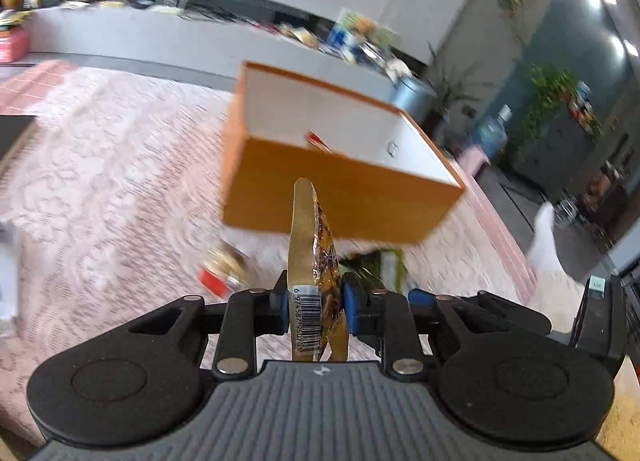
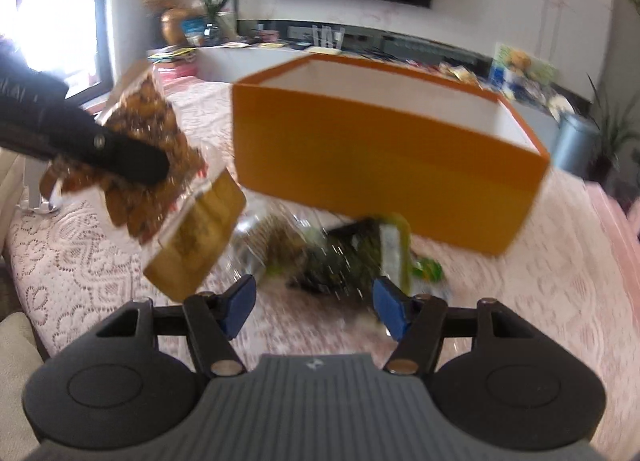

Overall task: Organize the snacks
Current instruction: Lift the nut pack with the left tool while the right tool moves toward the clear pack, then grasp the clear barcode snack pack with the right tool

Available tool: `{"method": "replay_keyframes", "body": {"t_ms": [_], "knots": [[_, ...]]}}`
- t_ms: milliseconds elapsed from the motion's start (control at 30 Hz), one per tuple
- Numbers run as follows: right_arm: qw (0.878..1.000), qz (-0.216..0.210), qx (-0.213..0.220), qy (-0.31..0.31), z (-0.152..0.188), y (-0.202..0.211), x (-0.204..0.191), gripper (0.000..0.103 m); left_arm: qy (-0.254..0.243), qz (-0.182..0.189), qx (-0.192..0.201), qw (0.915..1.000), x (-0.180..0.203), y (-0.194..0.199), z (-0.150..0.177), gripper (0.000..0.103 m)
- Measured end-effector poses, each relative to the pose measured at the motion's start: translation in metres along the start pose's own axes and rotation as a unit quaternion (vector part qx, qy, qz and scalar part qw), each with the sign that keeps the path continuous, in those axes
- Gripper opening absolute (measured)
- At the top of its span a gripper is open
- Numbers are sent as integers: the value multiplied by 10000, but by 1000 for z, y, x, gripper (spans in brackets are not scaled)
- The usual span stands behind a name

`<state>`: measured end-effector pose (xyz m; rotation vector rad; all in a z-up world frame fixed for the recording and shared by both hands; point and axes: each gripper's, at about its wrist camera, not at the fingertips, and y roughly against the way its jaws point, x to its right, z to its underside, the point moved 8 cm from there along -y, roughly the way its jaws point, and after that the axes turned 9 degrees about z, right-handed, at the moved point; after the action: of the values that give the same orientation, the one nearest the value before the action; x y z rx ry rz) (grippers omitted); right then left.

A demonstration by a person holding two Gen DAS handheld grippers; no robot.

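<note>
The orange box (image 1: 340,201) stands open on the pink lace tablecloth (image 1: 100,181), white inside, a red-and-white packet (image 1: 318,141) showing at its near wall. At six o'clock from it, the left gripper (image 1: 314,301) pinches a gold snack packet (image 1: 310,241) edge-on. The right gripper (image 2: 314,301) is spread, empty, above a green packet (image 2: 384,253).

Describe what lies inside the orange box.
Inside the orange box, white walls and a red-and-white scrap show over the near wall. That wall covers the floor, so any other contents stay unseen.
</note>
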<state>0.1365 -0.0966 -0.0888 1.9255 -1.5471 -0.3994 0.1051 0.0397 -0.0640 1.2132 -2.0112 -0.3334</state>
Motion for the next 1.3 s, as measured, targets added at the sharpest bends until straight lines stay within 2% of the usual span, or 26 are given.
{"method": "replay_keyframes", "body": {"t_ms": [267,500,667,833,900,1200,1233,1267,1300], "knots": [[9979,-293,14,570,-22,-33,-29,63,-31,-258,53,9996,-21,-9,-5,28],[9951,-453,-64,872,-23,-58,-42,65,14,-225,66,9997,-28,-7,-5,28],[9959,-539,-67,718,-27,-67,-44,69,-67,-310,98,9994,-28,-6,-5,28],[9965,-636,-64,541,-25,-70,-42,68,-5,-246,50,9997,-29,-8,-3,28],[9964,-685,-99,488,-26,-71,-41,64,-25,-281,55,9996,-28,-8,-2,28],[9967,-630,-50,502,-28,-62,-42,32,-63,-322,43,9995,-22,-4,0,28],[9969,-605,-29,499,-28,-59,-41,9,-54,-323,52,9995,-22,-3,0,28],[9976,-500,47,485,-30,-56,-39,0,-41,-327,63,9994,-22,-2,-1,28],[9982,-425,50,430,-32,-54,-36,0,-29,-334,72,9994,-21,-1,-1,28]]}}
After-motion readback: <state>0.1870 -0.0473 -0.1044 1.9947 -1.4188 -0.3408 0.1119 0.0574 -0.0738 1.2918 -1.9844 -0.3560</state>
